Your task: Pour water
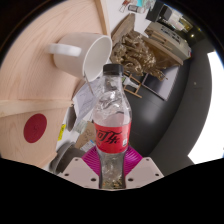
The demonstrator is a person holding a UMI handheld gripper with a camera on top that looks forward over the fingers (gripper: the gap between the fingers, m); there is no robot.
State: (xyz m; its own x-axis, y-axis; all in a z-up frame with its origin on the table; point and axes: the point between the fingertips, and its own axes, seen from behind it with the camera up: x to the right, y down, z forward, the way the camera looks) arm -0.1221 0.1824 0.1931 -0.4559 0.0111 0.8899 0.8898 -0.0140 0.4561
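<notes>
— While the pale wooden desk (30, 95) carries it, where's the white ceramic mug (82, 53)?

— At eleven o'clock beyond the tongs (113, 170), lying tipped, mouth toward us.

— And the clear plastic bottle with the red label (113, 125)?

— Upright, long axis at twelve o'clock, clamped between both tongs' pink pads (92, 160).

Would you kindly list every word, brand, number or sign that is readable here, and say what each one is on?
Bottle, held between the gripper fingers: red label with white script that looks like the Coca-Cola logo, running sideways; too blurred to read letter by letter.
White mug beyond the bottle: no text visible.
Red round mark on the table: no legible text.
</notes>
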